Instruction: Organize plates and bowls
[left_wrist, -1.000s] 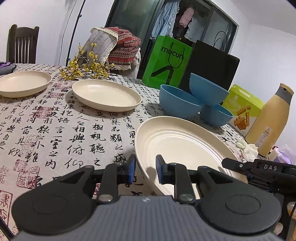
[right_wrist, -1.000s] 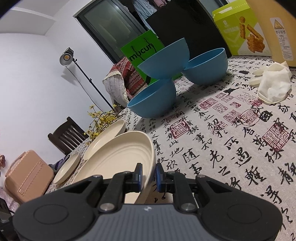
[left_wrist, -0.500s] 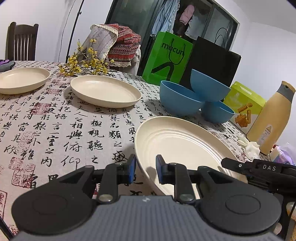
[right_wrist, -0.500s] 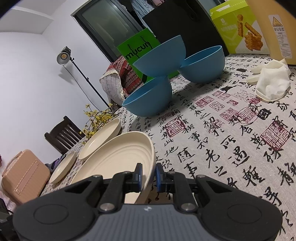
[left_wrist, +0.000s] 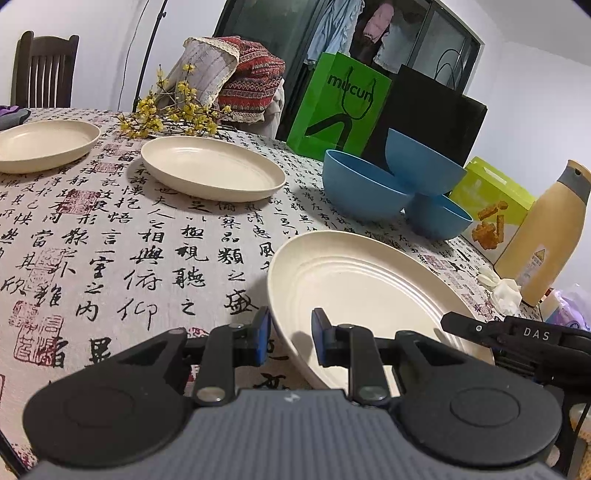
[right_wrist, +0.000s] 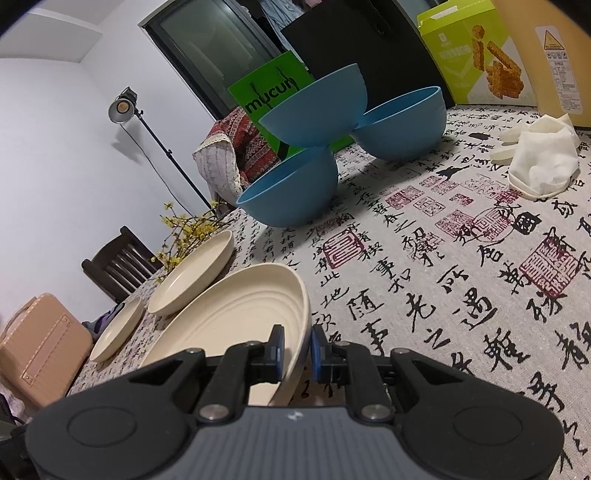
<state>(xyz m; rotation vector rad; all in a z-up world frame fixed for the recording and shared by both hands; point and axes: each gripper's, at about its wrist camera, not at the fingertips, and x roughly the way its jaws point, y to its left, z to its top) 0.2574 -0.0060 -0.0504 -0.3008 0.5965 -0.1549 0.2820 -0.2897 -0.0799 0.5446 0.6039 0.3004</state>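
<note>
Grip first: the right gripper (right_wrist: 295, 349) pinches the rim of the big plate (right_wrist: 236, 317), low in the frame, holding it tilted off the tablecloth (right_wrist: 443, 266). The left gripper (left_wrist: 290, 338) straddles the same plate's near rim, jaws at their narrowest, apparently clamping it too. To stack well, I would keep both grips firm, carry the plate level toward the second plate (left_wrist: 212, 173) at upper left, and steer clear of the blue bowls (left_wrist: 395, 188).
</note>
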